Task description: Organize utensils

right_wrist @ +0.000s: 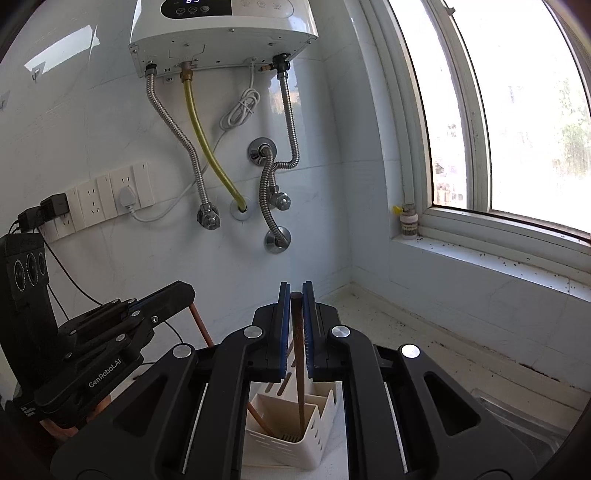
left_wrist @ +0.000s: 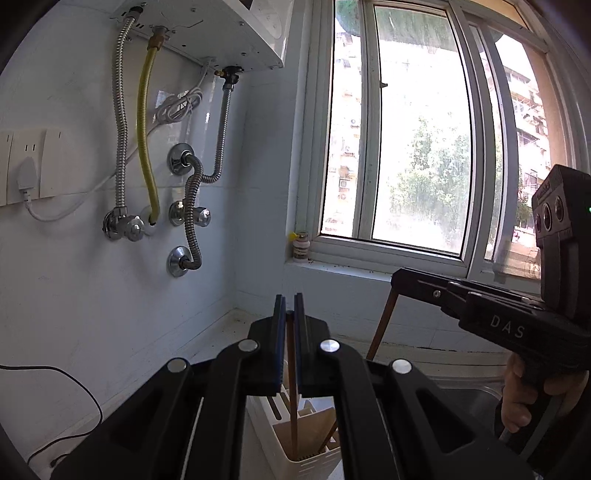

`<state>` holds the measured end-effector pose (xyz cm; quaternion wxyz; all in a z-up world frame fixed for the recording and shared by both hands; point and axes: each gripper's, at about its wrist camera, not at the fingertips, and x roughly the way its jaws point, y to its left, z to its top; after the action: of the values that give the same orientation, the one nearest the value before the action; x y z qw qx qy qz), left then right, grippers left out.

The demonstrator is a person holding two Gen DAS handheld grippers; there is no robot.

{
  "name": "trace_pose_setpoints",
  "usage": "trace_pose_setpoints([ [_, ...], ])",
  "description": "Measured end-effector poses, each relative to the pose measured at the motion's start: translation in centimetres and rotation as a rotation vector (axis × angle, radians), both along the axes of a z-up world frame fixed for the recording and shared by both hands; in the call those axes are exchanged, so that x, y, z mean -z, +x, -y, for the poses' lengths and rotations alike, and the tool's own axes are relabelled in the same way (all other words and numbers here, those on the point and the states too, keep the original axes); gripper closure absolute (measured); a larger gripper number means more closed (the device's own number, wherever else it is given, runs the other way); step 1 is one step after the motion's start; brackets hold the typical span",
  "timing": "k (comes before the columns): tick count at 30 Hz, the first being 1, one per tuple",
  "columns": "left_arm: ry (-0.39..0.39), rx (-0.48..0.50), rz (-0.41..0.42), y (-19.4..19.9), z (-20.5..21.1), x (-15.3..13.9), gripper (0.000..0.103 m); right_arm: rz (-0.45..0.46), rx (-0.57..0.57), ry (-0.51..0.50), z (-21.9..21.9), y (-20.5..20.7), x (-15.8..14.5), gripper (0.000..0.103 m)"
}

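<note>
A white slotted utensil holder (left_wrist: 314, 446) (right_wrist: 295, 432) stands on the counter below both grippers. My left gripper (left_wrist: 290, 306) is shut on a brown chopstick (left_wrist: 292, 398) whose lower end is inside the holder. My right gripper (right_wrist: 295, 295) is shut on a second brown chopstick (right_wrist: 300, 369), its tip down in the holder's front compartment. In the left wrist view the right gripper (left_wrist: 397, 277) holds that chopstick (left_wrist: 382, 325) slanting down. In the right wrist view the left gripper (right_wrist: 184, 291) holds its chopstick (right_wrist: 201, 325).
A wall water heater (right_wrist: 221, 33) with metal and yellow hoses hangs behind. Wall sockets (right_wrist: 103, 195) with plugs are at the left. A window (left_wrist: 417, 129) with a small jar (left_wrist: 301, 245) on its sill is at the right. A steel sink (right_wrist: 524, 417) lies right of the holder.
</note>
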<state>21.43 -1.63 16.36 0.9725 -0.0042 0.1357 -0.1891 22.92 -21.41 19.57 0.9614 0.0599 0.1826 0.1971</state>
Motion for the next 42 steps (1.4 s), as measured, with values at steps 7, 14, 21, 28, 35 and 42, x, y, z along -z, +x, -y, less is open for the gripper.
trace_pose_setpoints([
  [7,0.059,-0.005,-0.024,-0.6,0.6,1.2,0.099,-0.045,-0.015,-0.003,0.4,-0.5,1.0,0.096],
  [14,0.082,-0.02,-0.066,-1.0,0.5,2.7,0.099,-0.095,-0.029,0.004,0.4,-0.5,2.3,0.096],
  [21,0.096,-0.038,-0.099,-0.9,0.7,3.3,0.098,-0.122,-0.053,-0.002,0.1,-0.7,3.2,0.096],
  [28,0.102,-0.044,-0.091,-1.4,0.6,3.0,0.077,-0.144,-0.05,-0.047,-0.4,-0.8,3.8,0.096],
  [35,0.115,-0.097,-0.053,-3.3,-1.0,1.9,0.067,-0.122,-0.031,-0.058,0.1,-1.4,3.1,0.081],
  [42,0.12,-0.136,-0.094,-6.4,-3.8,3.2,0.061,-0.089,-0.003,0.014,2.0,-3.2,1.8,0.077],
])
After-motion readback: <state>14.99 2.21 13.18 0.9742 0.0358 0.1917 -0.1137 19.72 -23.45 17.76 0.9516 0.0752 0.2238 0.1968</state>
